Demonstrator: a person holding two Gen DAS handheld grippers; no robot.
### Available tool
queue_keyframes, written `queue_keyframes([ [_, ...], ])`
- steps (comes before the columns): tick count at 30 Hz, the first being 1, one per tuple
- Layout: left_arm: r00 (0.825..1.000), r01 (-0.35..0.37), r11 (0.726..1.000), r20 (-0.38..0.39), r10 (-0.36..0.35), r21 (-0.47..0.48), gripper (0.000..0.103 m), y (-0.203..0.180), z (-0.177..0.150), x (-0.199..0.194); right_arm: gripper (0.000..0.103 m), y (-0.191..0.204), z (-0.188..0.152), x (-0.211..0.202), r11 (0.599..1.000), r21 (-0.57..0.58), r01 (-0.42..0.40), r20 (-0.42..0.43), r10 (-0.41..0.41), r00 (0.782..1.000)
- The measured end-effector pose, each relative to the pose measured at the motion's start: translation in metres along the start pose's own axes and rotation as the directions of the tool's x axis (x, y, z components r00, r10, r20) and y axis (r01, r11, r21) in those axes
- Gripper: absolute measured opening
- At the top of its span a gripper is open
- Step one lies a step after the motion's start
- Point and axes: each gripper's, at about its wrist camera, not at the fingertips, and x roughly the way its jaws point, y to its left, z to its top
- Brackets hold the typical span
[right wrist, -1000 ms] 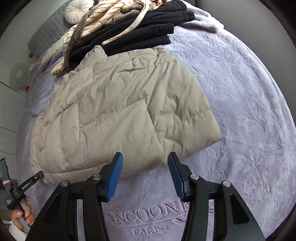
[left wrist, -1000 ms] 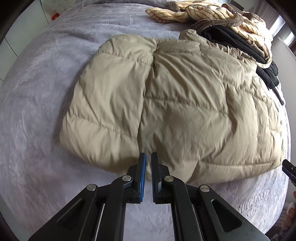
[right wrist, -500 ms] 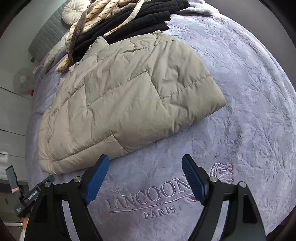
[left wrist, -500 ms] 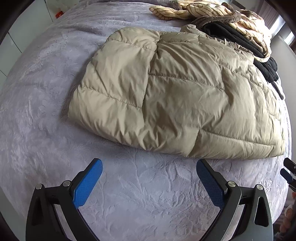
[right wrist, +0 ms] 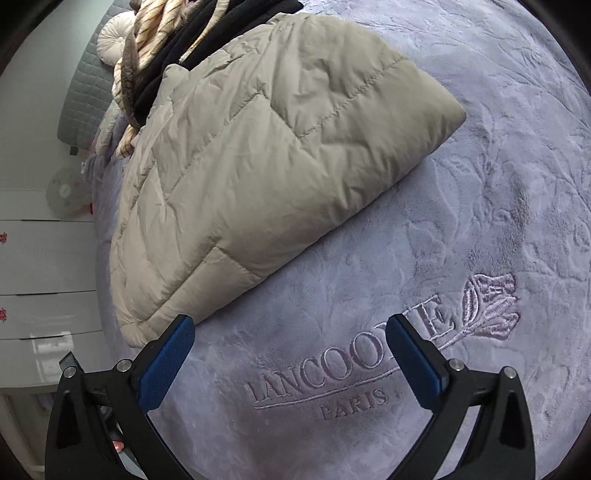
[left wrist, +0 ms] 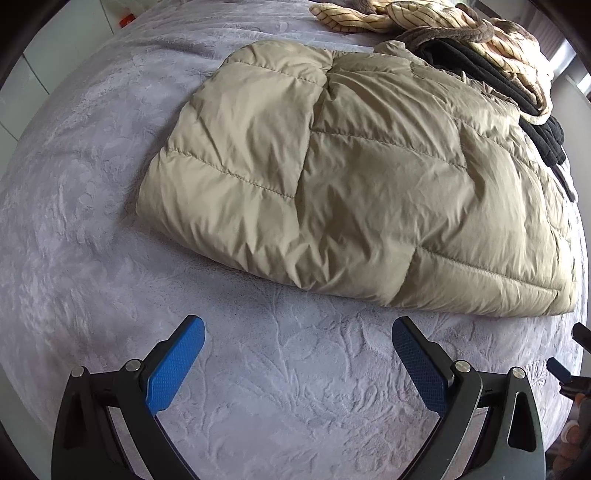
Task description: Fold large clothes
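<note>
Beige quilted jacket (left wrist: 354, 177) lies folded on the bed, on a lavender embossed blanket (left wrist: 110, 155), its side panels turned in over the middle so that it makes a thick, puffy rectangle. Behind its collar end sits a heap of other clothes: a black garment (left wrist: 491, 77) touching the jacket's far edge, with a cream striped one (left wrist: 436, 18) draped over that.

Both tools are released and hold nothing. Left gripper (left wrist: 298, 334) hangs over bare blanket just short of the jacket's near edge, jaws spread wide, having just been opening, with only blanket between them. Right gripper (right wrist: 290, 332) has likewise just been opening; its jaws stand wide over the embroidered lettering (right wrist: 347, 373) on the blanket, and its left finger (right wrist: 166, 362) is just beside the jacket's near corner; whether it touches, I cannot tell. A round pale cushion (right wrist: 114, 37) rests by the grey headboard (right wrist: 86, 92).
</note>
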Motion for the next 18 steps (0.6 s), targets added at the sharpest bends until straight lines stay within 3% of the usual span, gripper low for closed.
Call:
queue_keyframes([
  [5,1.000,0.025,0.999,-0.015,-0.026,-0.025,0.102,0.012,0.006,0.010,0.103,-0.016,0.010,0.006,0.992,0.101,-0.078,-0.002,0.079,0.997],
  [8,0.993,0.122,0.990,0.003,-0.122,-0.065,0.102,0.031,0.013,0.011,0.103,-0.022,0.016,0.007,0.981,0.143,-0.128,0.008,0.128,0.992],
  [10,0.979,0.203,0.969,0.043,-0.199,-0.138,0.102,0.058,0.020,0.011,0.103,-0.026,0.020,0.008,0.973,0.160,-0.168,0.025,0.166,0.986],
  [14,0.934,0.355,0.889,0.085,-0.346,-0.288,0.102,0.102,0.031,0.028,0.103,-0.034,0.031,0.019,0.947,0.206,-0.247,0.035,0.245,0.969],
  [18,0.907,0.414,0.854,0.069,-0.415,-0.316,0.102,0.103,0.036,0.051,0.103,-0.033,0.040,0.040,0.919,0.239,-0.314,0.028,0.317,0.948],
])
